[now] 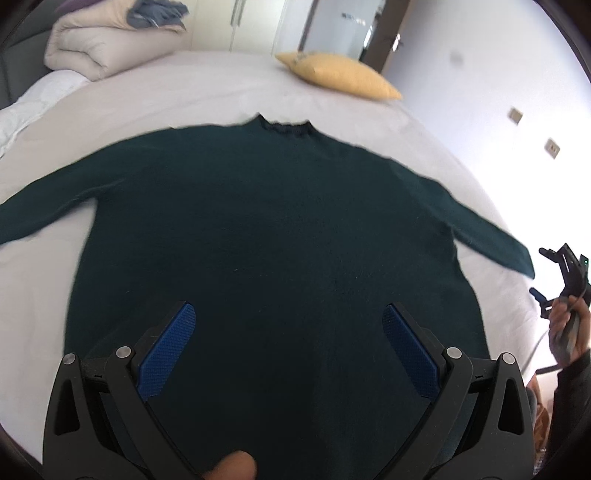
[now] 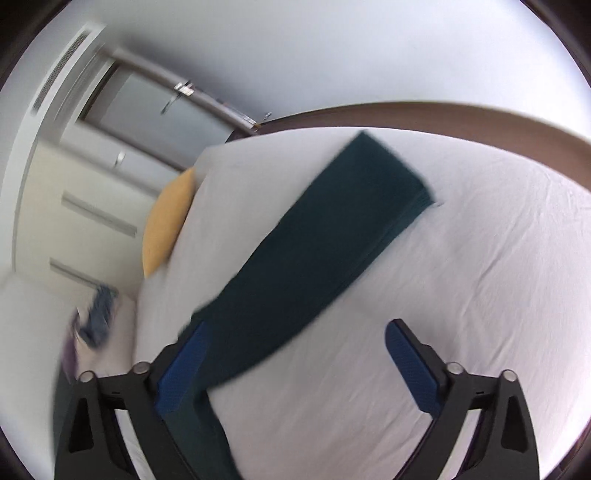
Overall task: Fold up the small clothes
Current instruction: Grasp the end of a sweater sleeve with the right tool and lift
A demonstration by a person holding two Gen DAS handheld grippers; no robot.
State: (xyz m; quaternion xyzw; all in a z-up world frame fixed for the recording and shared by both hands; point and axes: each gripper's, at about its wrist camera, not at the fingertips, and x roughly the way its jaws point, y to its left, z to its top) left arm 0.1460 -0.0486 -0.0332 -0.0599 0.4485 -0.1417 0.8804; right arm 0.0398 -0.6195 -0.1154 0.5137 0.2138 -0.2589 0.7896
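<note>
Left wrist view
- Sweater [image 1: 266, 229]: dark green, flat on the bed [image 1: 184, 85], neck at the far end, hem toward the camera, both sleeves spread out to the sides.
- Left gripper [image 1: 288, 332]: jaws wide apart, nothing between the pads, hanging over the lower body of the sweater; whether the tips touch the cloth cannot be told.
- Right gripper [image 1: 554, 280]: at the right edge, in a hand [image 1: 565, 332], off the bed side and just past the cuff of the right sleeve.
- Pillow [image 1: 340, 75]: yellow, well beyond the neck, apart from the sweater.
- Duvet [image 1: 99, 44]: rolled, far left corner, with grey clothes [image 1: 155, 13] on top.

Right wrist view
- Right gripper [image 2: 295, 362]: released, jaws spread, empty; the picture is smeared and rolled on its side.
- Sleeve [image 2: 314, 258]: runs aslant from near the left pad up to its cuff, flat on the sheet.
- Pillow [image 2: 168, 221]: at the left, clear of the sleeve.

Risks
- Missed cuff: judged likely if the right jaws close while the view is this blurred; they may nip only sheet.
- Sheet caught: pads pressed deep could pinch sheet with knit, dragging the bed cover into the fold.
- Skewed fold: lifting one sleeve with the body unpinned may slide the whole sweater.
- Stretch: a thin pinch on loose knit may pull it out of shape.
</note>
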